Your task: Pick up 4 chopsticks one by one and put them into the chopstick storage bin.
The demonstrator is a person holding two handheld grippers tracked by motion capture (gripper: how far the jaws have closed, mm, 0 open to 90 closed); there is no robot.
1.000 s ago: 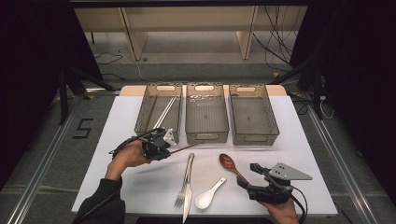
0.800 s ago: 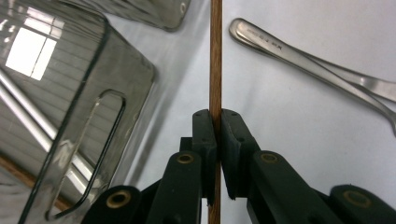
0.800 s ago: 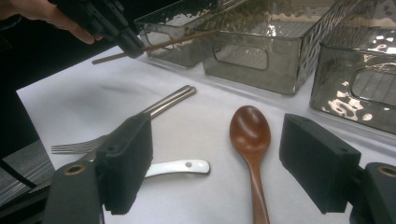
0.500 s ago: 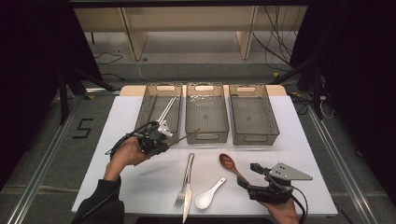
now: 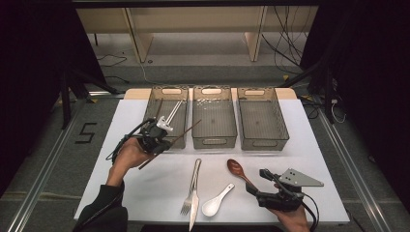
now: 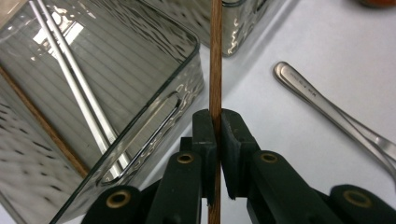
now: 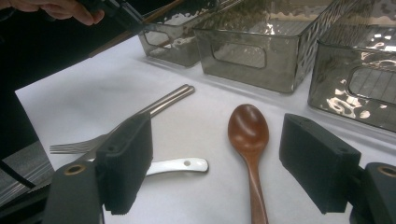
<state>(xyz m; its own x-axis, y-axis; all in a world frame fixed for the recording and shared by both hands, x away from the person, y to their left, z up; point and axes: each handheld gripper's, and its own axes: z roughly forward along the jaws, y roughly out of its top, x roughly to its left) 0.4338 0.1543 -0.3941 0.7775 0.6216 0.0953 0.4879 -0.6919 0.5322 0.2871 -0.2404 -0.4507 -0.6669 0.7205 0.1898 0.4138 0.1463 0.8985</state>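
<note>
1. Chopstick point(image 5: 183, 134) duty for the left gripper point(image 5: 155, 137): its jaws are clamped tight on a single brown wooden chopstick, which you can see really well in the left gripper view, where the stick point(image 6: 215, 70) runs straight up between the two black pads.
2. That chopstick sits up off the table, slanted, right by the front edge of the left bin point(image 5: 153, 104), with its far tip reaching toward the middle bin point(image 5: 214, 141).
3. Left bin already has a pair of metal chopsticks point(image 5: 173, 112) lying in it, plus another brown stick point(image 6: 44, 123) along the bottom.
4. Right gripper point(image 5: 270, 191) rests low at the near right of the white table point(image 5: 314, 159), jaws spread wide with nothing pinched between them.
5. Right gripper view looks right over the wooden spoon point(image 7: 249, 135), which lies flat on the table between the two open pads but isn't touched by either.
6. Just left of that spoon: a white ceramic spoon point(image 5: 216, 201), then a fork point(image 5: 189, 193) and a knife point(image 5: 194, 211) lying together.
7. Right bin point(image 5: 283, 121) stands beside the middle one, all three in a row at the far side.
</note>
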